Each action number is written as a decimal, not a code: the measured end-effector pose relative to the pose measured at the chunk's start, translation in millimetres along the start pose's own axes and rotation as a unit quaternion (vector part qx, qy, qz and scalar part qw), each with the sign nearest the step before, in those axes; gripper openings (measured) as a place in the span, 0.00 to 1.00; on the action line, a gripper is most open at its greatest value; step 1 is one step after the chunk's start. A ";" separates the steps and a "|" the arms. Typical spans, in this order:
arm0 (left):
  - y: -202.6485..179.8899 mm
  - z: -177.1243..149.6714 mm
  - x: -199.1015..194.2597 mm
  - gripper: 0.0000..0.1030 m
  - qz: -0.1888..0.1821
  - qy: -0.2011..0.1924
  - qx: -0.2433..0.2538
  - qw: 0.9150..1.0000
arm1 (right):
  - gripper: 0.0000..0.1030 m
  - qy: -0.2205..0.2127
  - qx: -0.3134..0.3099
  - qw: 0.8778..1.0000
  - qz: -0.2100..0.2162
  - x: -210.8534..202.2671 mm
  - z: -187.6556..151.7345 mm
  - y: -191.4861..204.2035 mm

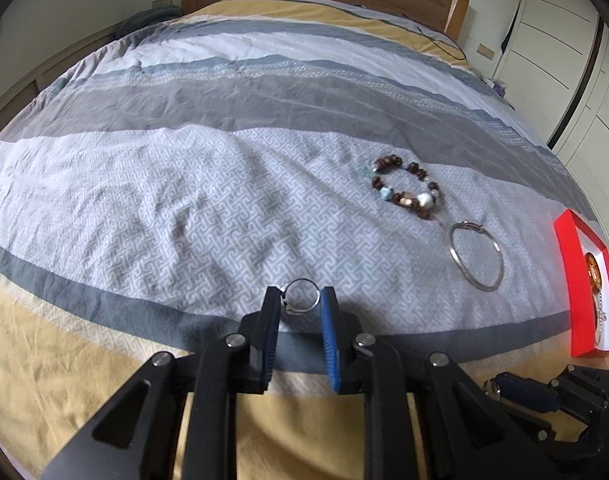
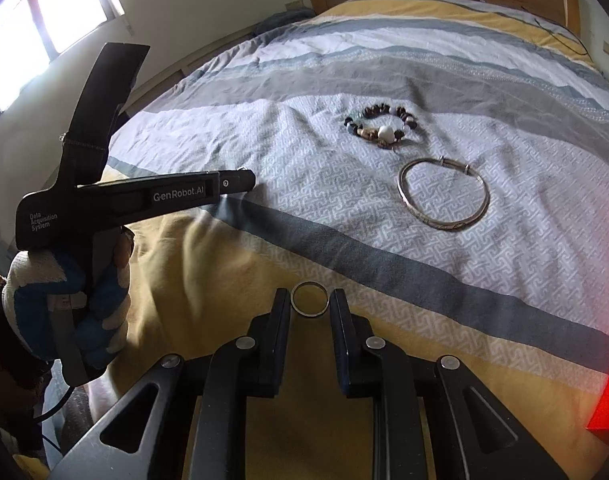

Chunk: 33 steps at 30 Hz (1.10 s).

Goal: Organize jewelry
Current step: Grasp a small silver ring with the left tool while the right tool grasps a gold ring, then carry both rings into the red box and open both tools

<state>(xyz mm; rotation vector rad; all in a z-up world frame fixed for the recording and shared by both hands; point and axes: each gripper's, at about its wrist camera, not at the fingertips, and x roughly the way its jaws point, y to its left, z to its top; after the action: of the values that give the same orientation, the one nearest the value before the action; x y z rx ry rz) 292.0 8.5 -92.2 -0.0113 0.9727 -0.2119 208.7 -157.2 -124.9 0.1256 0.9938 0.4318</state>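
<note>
A: In the left wrist view, what did the left gripper have?

B: A small silver ring with a setting on its left side, clamped between the black finger and the blue-padded one, held just above the grey-patterned duvet.

A: And the rest of the jewelry?

B: A beaded bracelet of brown, white and blue beads lay toward two o'clock from the fingertips. A silver bangle lay just beyond it, nearer three o'clock, close to the beads; whether they touched I could not tell. A red jewelry box sat at the far three o'clock edge, with a chain and something amber inside. The right gripper showed at four o'clock, low, but its jaws could not be read there.

A: The right wrist view?

B: The right gripper pinched a plain silver band between its two black fingers, over the yellow stripe. The silver bangle lay toward one o'clock, the beaded bracelet past it at twelve. At nine o'clock a gloved left hand gripped the left gripper's handle, marked GenRobot.AI.
</note>
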 end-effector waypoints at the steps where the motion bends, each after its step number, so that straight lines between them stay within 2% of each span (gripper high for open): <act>1: -3.6 0.6 -5.7 0.18 -0.002 -0.003 0.003 1.000 | 0.19 -0.005 0.001 1.000 0.000 -7.3 0.3 0.2; 5: -26.6 4.7 -28.8 0.18 -0.016 -0.016 0.021 1.000 | 0.20 -0.029 0.007 1.000 -0.009 -38.8 -0.7 -3.3; 10: -80.4 6.6 -52.7 0.18 -0.058 -0.029 0.046 0.997 | 0.20 -0.063 0.025 0.997 -0.039 -89.6 -9.6 -24.7; 15: -155.3 6.4 -61.1 0.18 -0.110 -0.028 0.083 0.990 | 0.20 -0.085 0.053 0.991 -0.086 -136.9 -24.7 -69.2; 22: -269.7 -1.7 -47.7 0.18 -0.172 -0.005 0.146 0.974 | 0.20 -0.094 0.104 0.977 -0.158 -191.1 -49.6 -159.8; 28: -333.4 -25.3 -20.6 0.18 -0.187 0.028 0.189 0.964 | 0.20 -0.064 0.136 0.972 -0.180 -195.0 -72.2 -221.9; 33: -344.5 -42.0 1.6 0.18 -0.171 0.054 0.195 0.964 | 0.20 -0.040 0.146 0.972 -0.180 -181.0 -84.6 -241.0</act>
<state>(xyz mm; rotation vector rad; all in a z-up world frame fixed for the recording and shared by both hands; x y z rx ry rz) 198.7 -325.6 -81.2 0.1970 1.0191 -0.7263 124.4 -457.7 -100.6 0.2219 0.9718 -0.0530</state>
